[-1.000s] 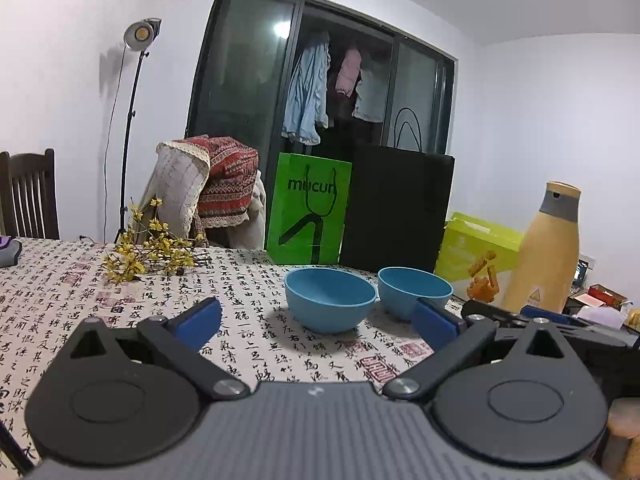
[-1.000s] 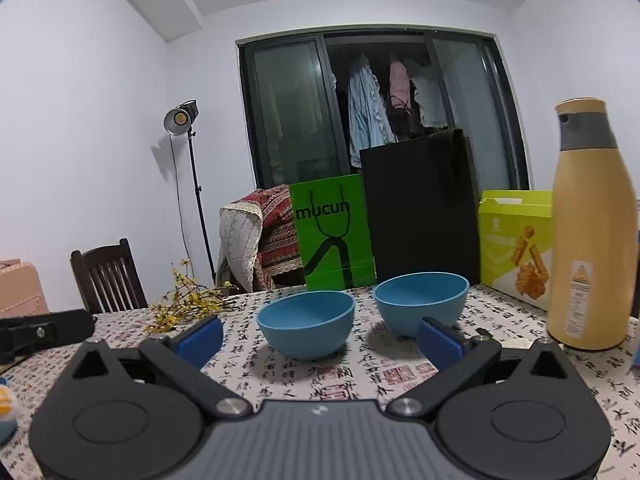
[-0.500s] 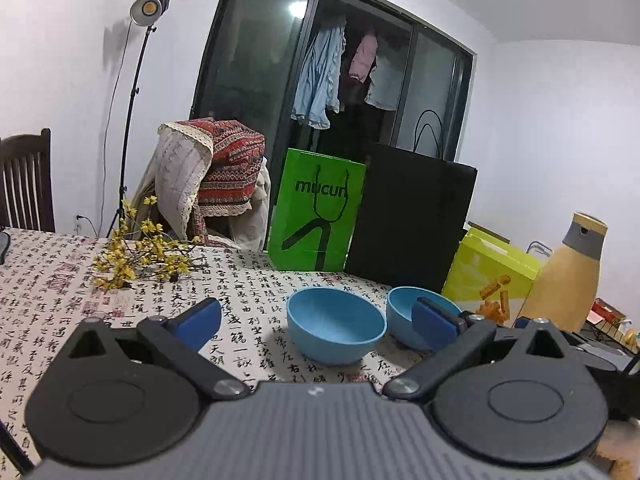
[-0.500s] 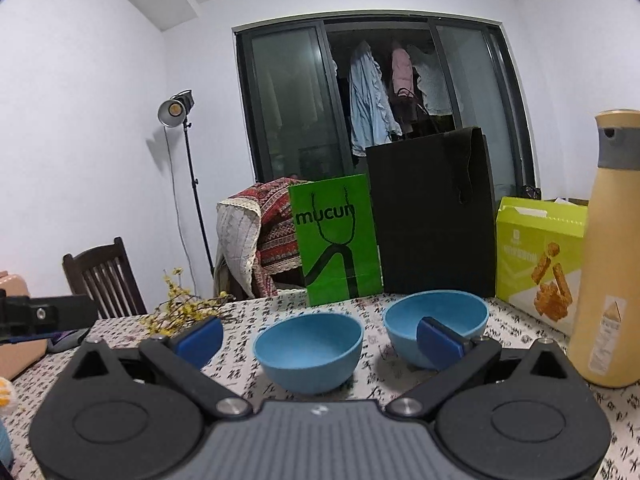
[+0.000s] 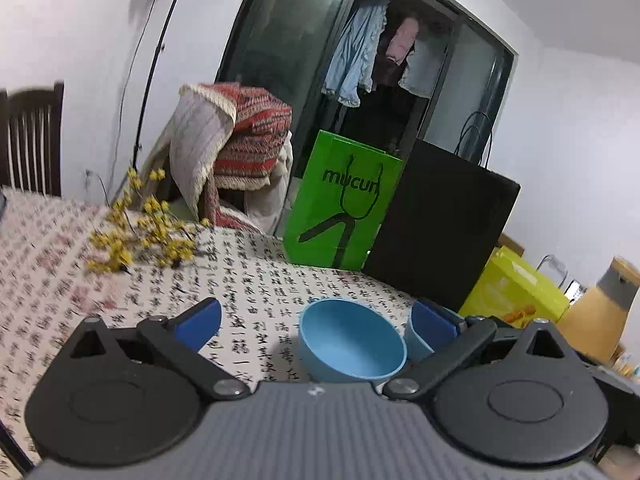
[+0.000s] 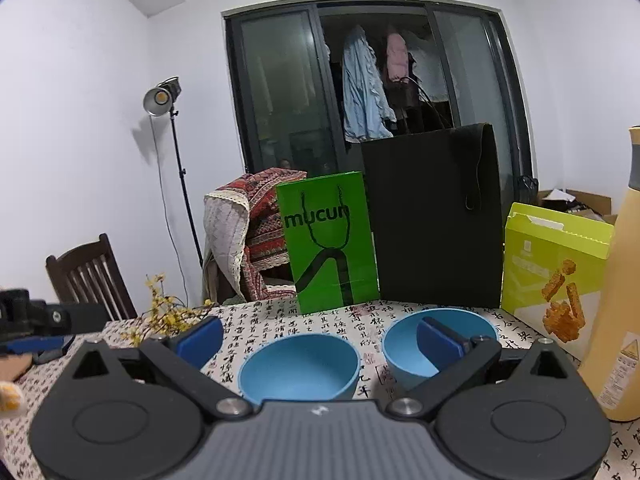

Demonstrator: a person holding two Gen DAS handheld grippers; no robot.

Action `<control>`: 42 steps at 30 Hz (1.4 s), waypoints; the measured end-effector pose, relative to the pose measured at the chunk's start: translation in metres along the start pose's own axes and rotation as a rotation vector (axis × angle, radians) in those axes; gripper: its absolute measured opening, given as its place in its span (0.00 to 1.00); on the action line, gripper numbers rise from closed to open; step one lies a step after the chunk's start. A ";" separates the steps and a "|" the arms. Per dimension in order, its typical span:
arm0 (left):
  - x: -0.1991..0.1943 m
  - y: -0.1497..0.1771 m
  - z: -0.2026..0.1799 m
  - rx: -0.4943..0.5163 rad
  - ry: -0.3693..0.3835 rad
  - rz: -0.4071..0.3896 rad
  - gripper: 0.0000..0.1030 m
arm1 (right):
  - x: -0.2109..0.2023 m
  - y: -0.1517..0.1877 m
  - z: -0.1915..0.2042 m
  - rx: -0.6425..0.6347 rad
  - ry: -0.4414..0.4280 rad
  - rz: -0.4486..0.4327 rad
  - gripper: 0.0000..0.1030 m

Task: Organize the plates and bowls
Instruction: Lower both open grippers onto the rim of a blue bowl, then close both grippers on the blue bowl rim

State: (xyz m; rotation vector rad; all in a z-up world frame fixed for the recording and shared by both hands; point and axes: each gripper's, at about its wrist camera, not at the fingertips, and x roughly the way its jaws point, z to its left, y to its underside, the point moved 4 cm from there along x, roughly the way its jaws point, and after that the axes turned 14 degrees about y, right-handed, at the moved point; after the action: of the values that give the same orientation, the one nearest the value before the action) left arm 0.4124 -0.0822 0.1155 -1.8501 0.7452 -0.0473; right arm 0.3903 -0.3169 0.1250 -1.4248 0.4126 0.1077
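Plastic, smooth and matte, makes up both bowls: round, deep, light blue, with thin even rims. In the left wrist view the nearer bowl [image 5: 352,346] sits on the tablecloth [image 5: 256,280] straight ahead of the left claw [image 5: 316,320], between its spread fingers and a little toward the right one; the second bowl [image 5: 416,344] is just beyond that right finger and mostly hidden behind its dark blue pad [image 5: 434,322]. The left claw is wide apart and has hold of nothing.

From the right wrist camera the right claw [image 6: 320,336] is likewise spread wide and empty. One bowl [image 6: 298,368] lies ahead between its fingers, and the other bowl [image 6: 404,354] stands behind the right pad [image 6: 440,340], just beside the first; whether the two touch is hard to tell. Both claw bodies are black with a ribbed grey housing.

The cloth is white, printed with rows of black calligraphy and red seals. Past the bowls stand a glossy green paper bag [image 6: 328,244] lettered "mucun" and a taller black paper bag [image 6: 436,220]. To the right of the right claw are a lime-green carton [image 6: 556,264] and a tall tan bottle [image 6: 620,300] with a grey collar. To the left, a sprig of yellow flowers [image 5: 140,228] lies on the cloth, and the other claw's black body shows at the left edge of the right wrist view. Behind the table are a chair draped with woven red-patterned blankets [image 5: 236,156], a dark wooden chair [image 6: 92,276], a lamp on a thin stand [image 6: 162,96], white walls, and dark glass doors with clothes hanging behind them.
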 end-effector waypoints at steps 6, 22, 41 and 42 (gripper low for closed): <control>0.027 -0.012 0.017 -0.057 -0.014 0.007 1.00 | 0.030 -0.010 0.011 0.024 -0.003 0.028 1.00; 0.118 0.008 0.071 -0.109 -0.059 0.121 1.00 | 0.105 0.029 0.016 0.036 -0.001 0.083 1.00; 0.144 0.039 0.071 -0.001 -0.056 0.159 1.00 | 0.131 0.055 0.022 -0.035 0.048 0.130 0.62; 0.145 0.040 0.071 0.001 -0.052 0.160 1.00 | 0.132 0.055 0.023 -0.038 0.051 0.134 0.59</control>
State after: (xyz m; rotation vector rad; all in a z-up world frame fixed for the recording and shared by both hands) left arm 0.5367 -0.1057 0.0073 -1.7784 0.8535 0.1032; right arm 0.4995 -0.3087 0.0305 -1.4395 0.5502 0.1890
